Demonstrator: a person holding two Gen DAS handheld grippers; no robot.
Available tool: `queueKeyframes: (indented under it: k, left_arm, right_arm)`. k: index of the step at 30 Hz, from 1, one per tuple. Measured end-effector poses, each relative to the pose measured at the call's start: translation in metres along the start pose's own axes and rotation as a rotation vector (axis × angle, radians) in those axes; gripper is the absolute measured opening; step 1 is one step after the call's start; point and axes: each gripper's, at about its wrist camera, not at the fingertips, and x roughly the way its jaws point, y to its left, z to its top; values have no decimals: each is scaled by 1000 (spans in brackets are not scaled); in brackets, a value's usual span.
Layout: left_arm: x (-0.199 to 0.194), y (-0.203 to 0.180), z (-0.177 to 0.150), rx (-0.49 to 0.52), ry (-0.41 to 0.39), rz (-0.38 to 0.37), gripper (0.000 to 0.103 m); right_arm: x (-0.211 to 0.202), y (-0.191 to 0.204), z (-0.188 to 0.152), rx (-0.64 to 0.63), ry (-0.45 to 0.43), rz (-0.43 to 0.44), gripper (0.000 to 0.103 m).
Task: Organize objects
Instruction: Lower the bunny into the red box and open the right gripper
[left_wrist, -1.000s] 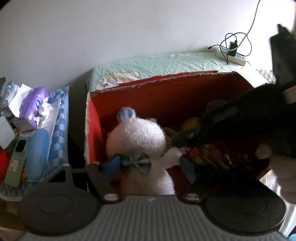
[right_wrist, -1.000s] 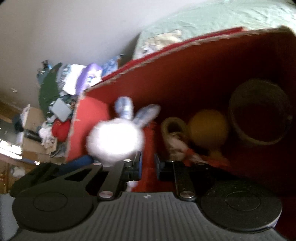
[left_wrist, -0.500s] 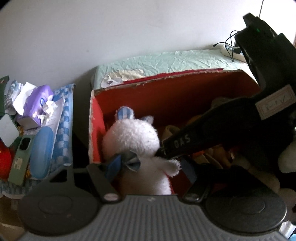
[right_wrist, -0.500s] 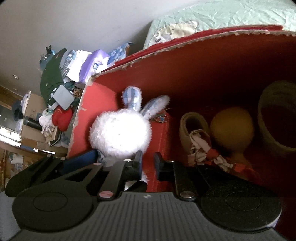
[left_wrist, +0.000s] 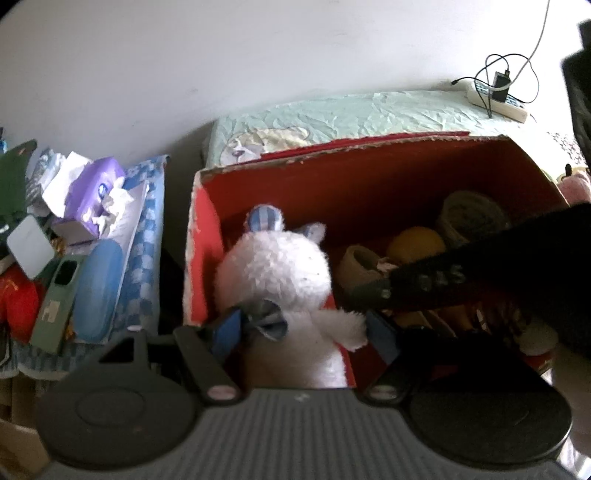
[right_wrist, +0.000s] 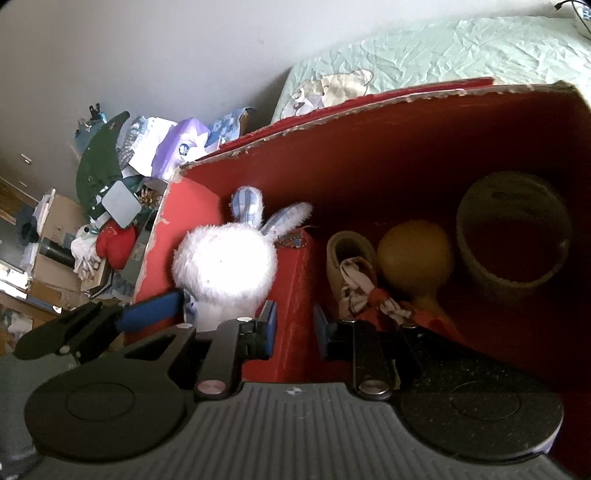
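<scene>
Standing upright in the red box (left_wrist: 201, 236) corner, the plush rabbit (left_wrist: 275, 273) sits between the left hand-held gripper (left_wrist: 301, 330)'s opening, non-pressing jaws; the right hand-held gripper (right_wrist: 293, 328) opens empty.

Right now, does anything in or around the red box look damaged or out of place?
The red box has a ragged, chipped top rim. Inside it, the white plush bunny sits upright against the left wall, nothing spilled. The shelf clutter beside the box is a jumbled heap.

White plush bunny (left_wrist: 280, 280) in red box (left_wrist: 201, 258), left claw (left_wrist: 301, 334) opening around it (bow tie) — upright
</scene>
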Motion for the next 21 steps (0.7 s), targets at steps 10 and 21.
queueKeyframes:
  k: [10, 21]
  left_arm:
    - [-2, -7, -2, -16, 32, 60, 78]
    - [-12, -16, 2, -30, 36, 112, 78]
  right_arm:
    - [-27, -11, -15, 2, -49, -3, 26]
    - [-57, -21, -24, 8, -123, 17, 26]
